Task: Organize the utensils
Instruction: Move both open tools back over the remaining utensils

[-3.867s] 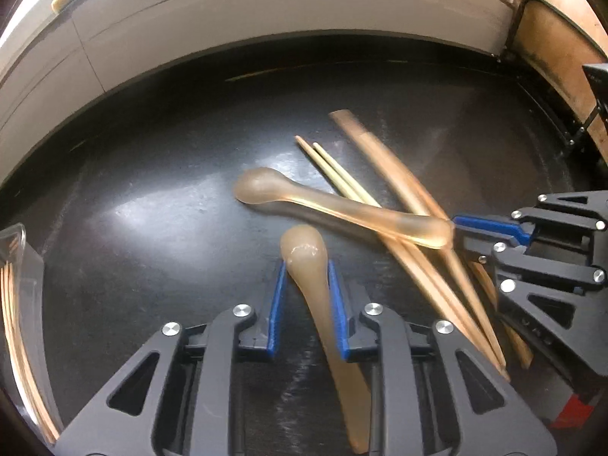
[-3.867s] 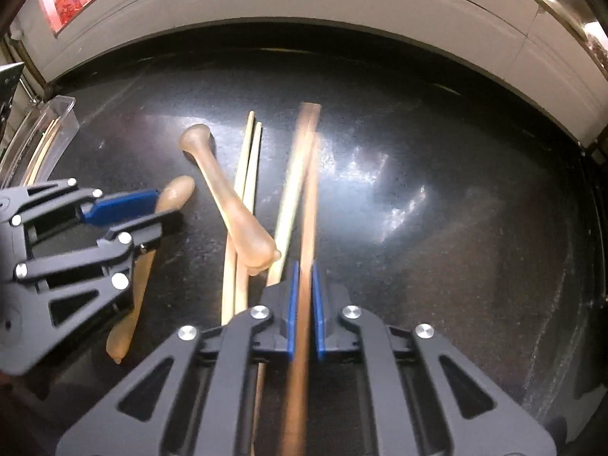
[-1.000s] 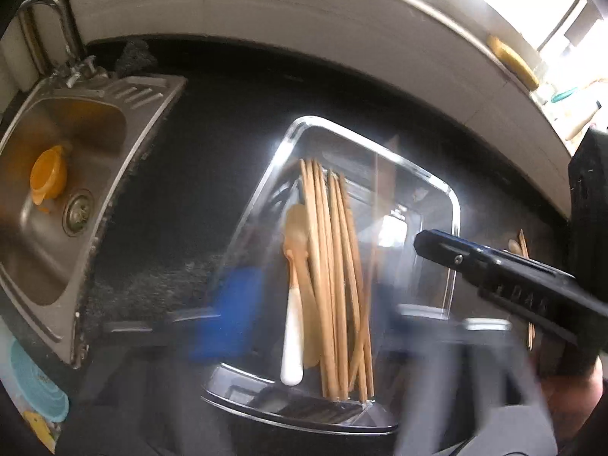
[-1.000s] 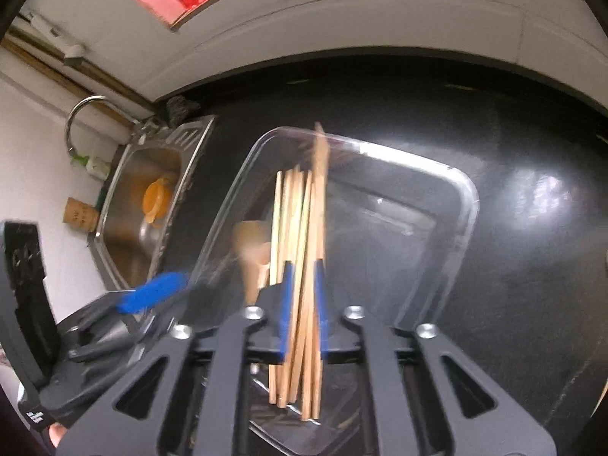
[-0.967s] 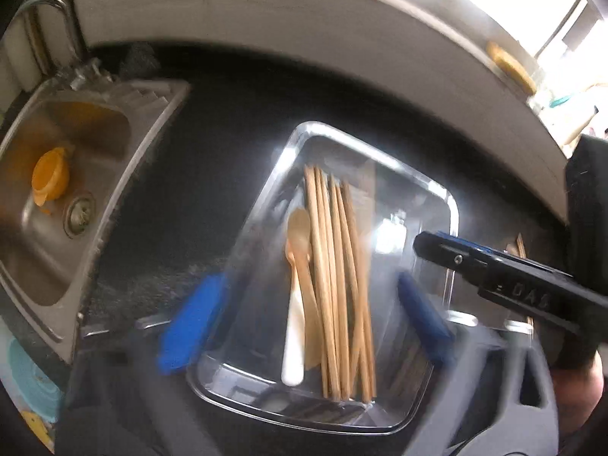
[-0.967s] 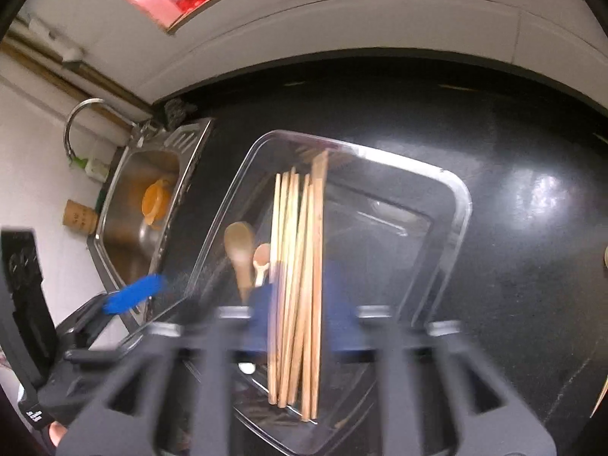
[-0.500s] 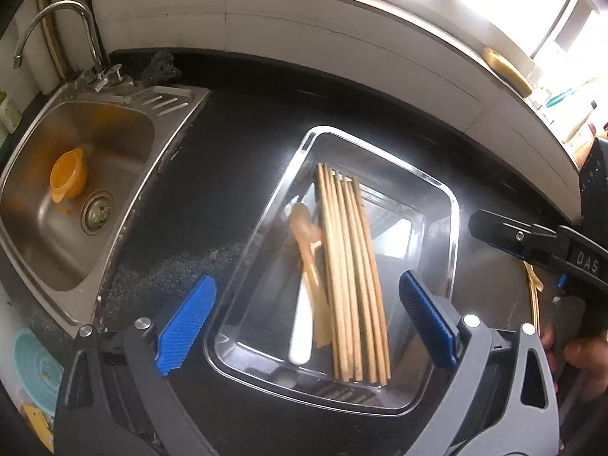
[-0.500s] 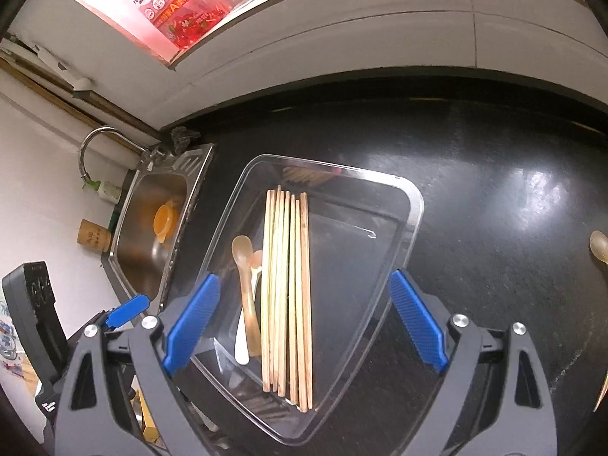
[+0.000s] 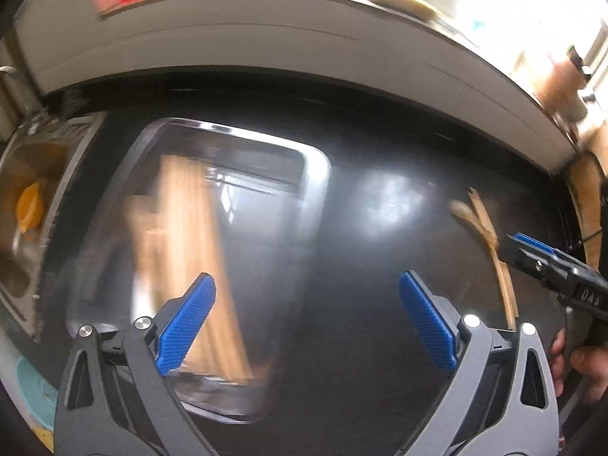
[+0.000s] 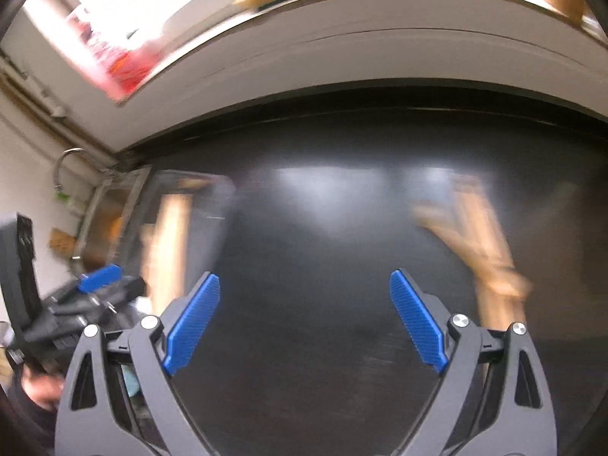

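A clear plastic tray [image 9: 315, 174] lies on the black counter at the left and holds a blurred bundle of wooden chopsticks [image 9: 190, 235]. My left gripper [image 9: 306, 317] stands open over the tray's right edge with nothing between its pads. On the counter to the right lie a pale spoon and wooden chopsticks [image 9: 490, 243]. In the right wrist view my right gripper [image 10: 304, 321] is open and empty over bare counter, with those loose utensils [image 10: 482, 250] blurred to its right and the tray [image 10: 224, 190] at the left.
A steel sink [image 9: 22, 205] with an orange strainer [image 9: 30, 207] lies left of the tray. A white tiled wall [image 9: 304, 38] runs along the back of the counter. A hand [image 9: 581, 361] holds the right gripper at the left wrist view's right edge.
Both grippers let go of their utensils into the tray and opened wide. Both have since swung right, away from the tray and toward the loose spoon and chopsticks.
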### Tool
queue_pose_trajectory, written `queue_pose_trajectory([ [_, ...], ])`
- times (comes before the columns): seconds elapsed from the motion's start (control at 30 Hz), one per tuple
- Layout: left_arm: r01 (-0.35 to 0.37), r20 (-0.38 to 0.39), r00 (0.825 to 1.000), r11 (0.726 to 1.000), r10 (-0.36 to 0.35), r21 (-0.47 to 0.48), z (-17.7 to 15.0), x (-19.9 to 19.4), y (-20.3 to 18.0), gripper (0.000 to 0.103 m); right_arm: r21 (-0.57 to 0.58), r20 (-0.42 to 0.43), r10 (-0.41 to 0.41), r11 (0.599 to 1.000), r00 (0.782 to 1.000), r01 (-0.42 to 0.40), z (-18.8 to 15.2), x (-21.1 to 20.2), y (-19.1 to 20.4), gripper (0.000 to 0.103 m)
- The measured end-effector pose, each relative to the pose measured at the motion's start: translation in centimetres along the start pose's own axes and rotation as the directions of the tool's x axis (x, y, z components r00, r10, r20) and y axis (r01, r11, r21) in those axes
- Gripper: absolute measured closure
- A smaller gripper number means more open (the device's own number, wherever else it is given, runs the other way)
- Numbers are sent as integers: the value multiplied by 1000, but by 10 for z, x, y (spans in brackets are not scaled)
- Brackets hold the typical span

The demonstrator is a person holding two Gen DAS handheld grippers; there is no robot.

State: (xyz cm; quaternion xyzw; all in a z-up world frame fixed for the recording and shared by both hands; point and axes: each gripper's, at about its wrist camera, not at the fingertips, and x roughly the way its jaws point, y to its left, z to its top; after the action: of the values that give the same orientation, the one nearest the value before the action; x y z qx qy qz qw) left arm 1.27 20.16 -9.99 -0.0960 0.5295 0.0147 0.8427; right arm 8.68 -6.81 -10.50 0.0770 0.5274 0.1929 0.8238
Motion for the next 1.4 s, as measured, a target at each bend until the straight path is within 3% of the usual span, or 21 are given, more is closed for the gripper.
queue_pose_trajectory([
  [0.1,13,-49,999,1000,-12,11,-4,24,-62,8,23,9,-107,994,994,107,-24,-24,-71,14],
  [0.27,11,-73,997,1000,-10,8,-4,63,-161,8,132,-15,-152,979,988,153,-61,-50,-170,14],
  [0.37,0,-86,996,999,-3,-34,1,89,-201,8,177,-20,-152,972,988,153,-78,-62,-207,14],
  [0.5,-99,-100,991,994,95,-45,3,125,-239,9,176,-27,-155,972,988,157,-90,-74,-231,14],
  [0.6,-183,-119,977,983,179,-21,-1,147,-247,5,186,-22,-148,971,989,150,-93,-80,-246,14],
  [0.67,-174,-91,981,985,171,-22,-5,146,-241,5,188,-27,-141,972,990,143,-91,-78,-249,14],
  [0.73,-198,-108,975,980,195,-17,-7,141,-238,5,169,-43,-130,976,991,136,-89,-70,-249,14],
  [0.9,-214,-180,960,976,217,36,-33,131,-211,5,42,-93,-120,991,988,124,-87,-39,-214,14],
  [0.93,-232,-209,950,972,233,33,-40,132,-200,6,13,-102,-116,993,988,118,-85,-31,-206,14],
  [1.0,-217,-245,947,976,206,-20,-52,130,-182,6,-30,-108,-115,993,987,113,-81,-21,-191,14],
  [1.1,-179,-236,960,979,152,-98,-60,118,-164,6,-68,-103,-122,991,987,116,-74,-11,-179,14],
  [1.4,-111,-205,974,992,98,-54,-52,115,-173,6,-202,-88,-185,966,979,164,-66,19,-160,18],
])
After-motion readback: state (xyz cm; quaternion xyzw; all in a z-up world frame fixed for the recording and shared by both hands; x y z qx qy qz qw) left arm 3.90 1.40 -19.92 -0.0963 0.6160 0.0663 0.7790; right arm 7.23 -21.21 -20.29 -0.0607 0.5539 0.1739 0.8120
